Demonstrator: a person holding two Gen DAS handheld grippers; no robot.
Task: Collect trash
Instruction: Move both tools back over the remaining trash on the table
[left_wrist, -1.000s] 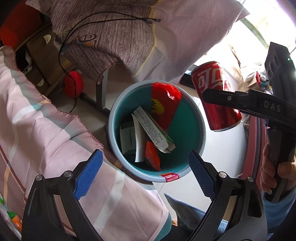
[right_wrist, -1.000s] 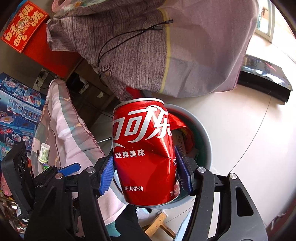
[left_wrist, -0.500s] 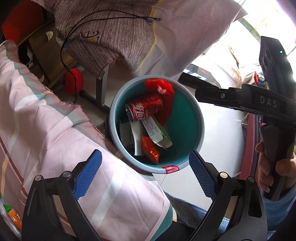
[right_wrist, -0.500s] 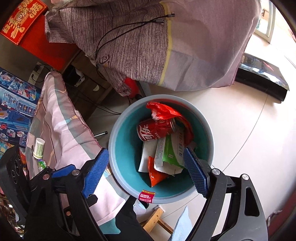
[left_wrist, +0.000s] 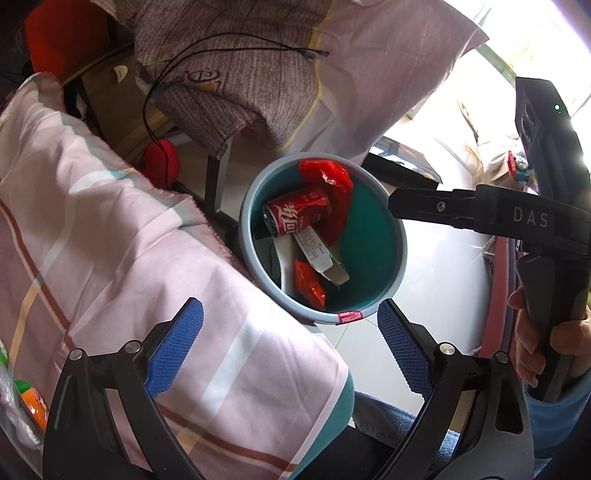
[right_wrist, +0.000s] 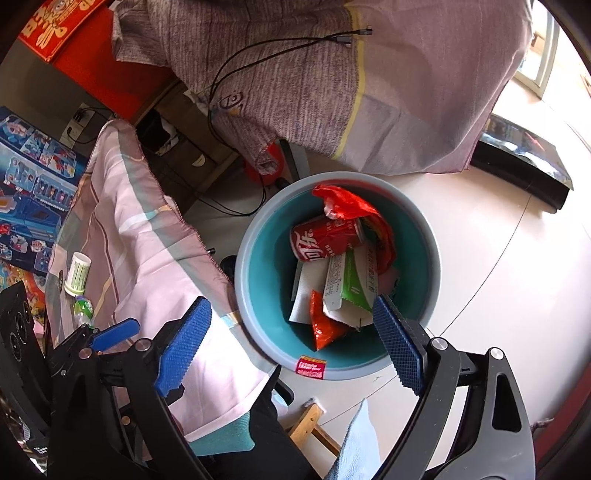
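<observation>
With the can (right_wrist: 327, 238) lying in the bin (right_wrist: 255, 236) at frame centre, our right hand-held gripper (right_wrist: 291, 341) is opening empty, the left hand-held gripper (left_wrist: 290, 343) spread, so we judge more trash comes next.

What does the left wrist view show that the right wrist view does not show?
Only the left wrist view shows the person's hand holding the right hand-held gripper from the side.

Only the right wrist view shows the white cup on the pink sheet, the blue toy boxes, and the right hand-held gripper with its jaws opening and nothing between them.

Both show the teal bin with the red can lying inside on wrappers.
</observation>
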